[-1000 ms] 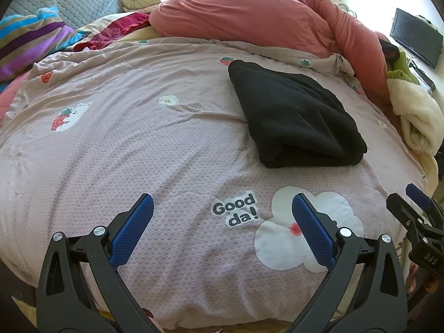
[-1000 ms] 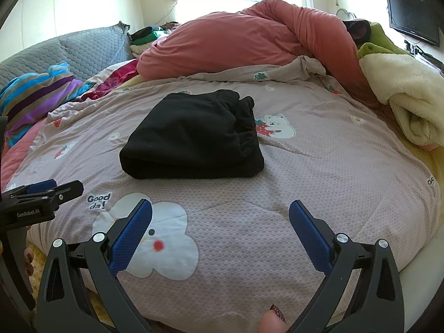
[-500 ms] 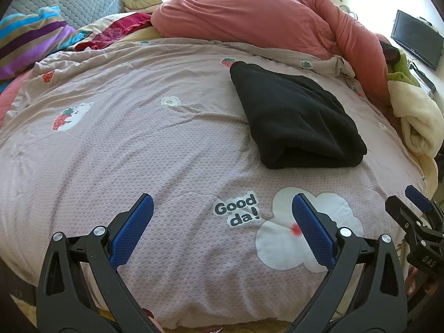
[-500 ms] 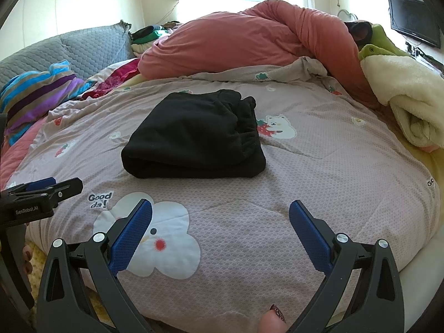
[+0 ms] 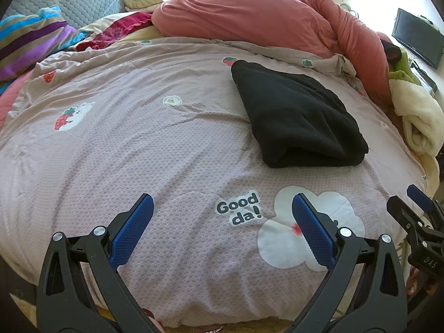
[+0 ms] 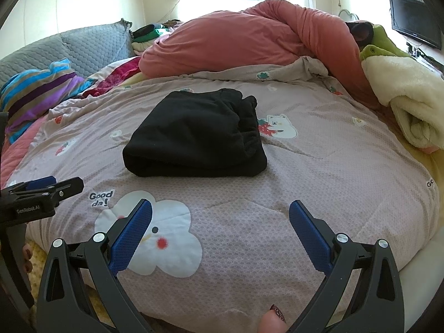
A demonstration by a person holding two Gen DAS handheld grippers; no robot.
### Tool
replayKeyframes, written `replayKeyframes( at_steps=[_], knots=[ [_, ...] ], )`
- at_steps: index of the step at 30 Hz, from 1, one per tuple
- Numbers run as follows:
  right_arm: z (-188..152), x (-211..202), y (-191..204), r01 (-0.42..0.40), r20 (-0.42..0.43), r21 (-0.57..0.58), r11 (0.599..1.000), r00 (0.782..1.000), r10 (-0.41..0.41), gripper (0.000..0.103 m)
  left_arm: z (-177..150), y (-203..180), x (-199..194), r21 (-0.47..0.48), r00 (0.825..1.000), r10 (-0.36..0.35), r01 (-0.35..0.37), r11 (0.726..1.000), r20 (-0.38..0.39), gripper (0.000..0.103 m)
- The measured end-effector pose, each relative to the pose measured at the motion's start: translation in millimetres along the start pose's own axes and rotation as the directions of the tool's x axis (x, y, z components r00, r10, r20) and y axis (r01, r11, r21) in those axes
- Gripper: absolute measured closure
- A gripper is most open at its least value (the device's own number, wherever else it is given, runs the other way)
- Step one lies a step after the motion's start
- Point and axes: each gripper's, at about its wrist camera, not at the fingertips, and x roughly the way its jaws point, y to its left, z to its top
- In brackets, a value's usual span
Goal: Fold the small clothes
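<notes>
A black garment [image 5: 297,116] lies folded into a thick rectangle on the mauve printed bedspread [image 5: 138,149]; it also shows in the right wrist view [image 6: 197,136]. My left gripper [image 5: 222,213] is open and empty, held near the bed's front edge, well short of the garment. My right gripper [image 6: 220,216] is open and empty too, near the front edge over a white flower print. Each gripper shows at the edge of the other's view: the right one [image 5: 416,205] and the left one [image 6: 47,188].
A pink duvet [image 5: 263,19] is heaped at the back. A cream blanket roll [image 6: 410,102] lies at the right edge. A striped pillow [image 5: 30,44] and grey headboard cushion [image 5: 72,2] are at the left. A dark screen [image 5: 419,38] hangs far right.
Both grippers stay open and empty. The views have shifted very slightly; the garment has not moved.
</notes>
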Motion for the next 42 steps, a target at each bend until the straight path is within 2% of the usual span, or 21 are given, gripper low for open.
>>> replayKeyframes(
  at_steps=[22, 25, 28, 31, 33, 34, 36, 38, 39, 40, 41, 42],
  knots=[
    [-1.2, 1.9, -9.7, 0.015, -0.006, 0.021, 1.0, 1.0, -0.015, 0.005, -0.4, -8.6, -5.2, 0.04, 0.999, 0.041, -0.042, 0.998, 0.012, 0.009],
    [-1.5, 0.4, -15.2, 0.026, -0.009, 0.039, 0.999, 1.0, -0.025, 0.005, 0.6, -9.4, -9.3, 0.033, 1.0, 0.016, -0.017, 0.999, 0.027, 0.009],
    [-2.5, -6.0, -30.7, 0.07, 0.002, 0.086, 0.994, 0.998, -0.07, 0.005, 3.4, -3.4, -11.1, -0.013, 1.0, -0.003, 0.003, 1.0, 0.026, 0.009],
    [-6.0, -11.9, -57.0, 0.162, 0.008, 0.15, 0.975, 0.986, -0.165, 0.005, 8.1, 12.6, -8.4, -0.061, 0.998, 0.056, -0.055, 0.997, 0.017, 0.009],
    [-10.8, -16.6, -85.1, 0.251, -0.007, 0.225, 0.942, 0.967, -0.256, 0.005, 13.9, 29.1, -5.1, -0.09, 0.995, 0.103, -0.102, 0.991, 0.004, 0.009],
    [-15.0, -19.8, -102.1, 0.306, -0.016, 0.262, 0.915, 0.95, -0.313, 0.005, 19.3, 44.2, -3.5, -0.121, 0.992, 0.127, -0.126, 0.985, -0.001, 0.009],
    [-23.5, -24.2, -132.7, 0.405, -0.049, 0.313, 0.859, 0.91, -0.411, 0.005, 29.0, 75.6, -0.1, -0.183, 0.983, 0.186, -0.184, 0.966, -0.006, 0.009],
    [-34.4, -30.4, -167.8, 0.5, -0.083, 0.366, 0.785, 0.858, -0.508, 0.005, 39.8, 116.9, 6.7, -0.254, 0.964, 0.263, -0.262, 0.931, -0.029, 0.009],
    [-41.8, -34.3, -190.1, 0.562, -0.128, 0.394, 0.727, 0.817, -0.562, 0.005, 44.9, 137.9, 10.6, -0.282, 0.952, 0.303, -0.303, 0.91, -0.045, 0.009],
    [-48.9, -37.8, -210.2, 0.606, -0.178, 0.423, 0.674, 0.785, -0.593, 0.005, 51.2, 168.4, 15.1, -0.325, 0.932, 0.356, -0.359, 0.875, -0.071, 0.01],
    [-56.4, -41.4, -230.0, 0.63, -0.223, 0.456, 0.628, 0.765, -0.604, 0.005, 56.6, 195.5, 19.0, -0.358, 0.913, 0.398, -0.402, 0.843, -0.088, 0.009],
    [-67.3, -47.2, -253.5, 0.664, -0.272, 0.493, 0.563, 0.731, -0.625, 0.005, 61.6, 223.7, 22.6, -0.393, 0.888, 0.448, -0.452, 0.801, -0.109, 0.009]
  ],
)
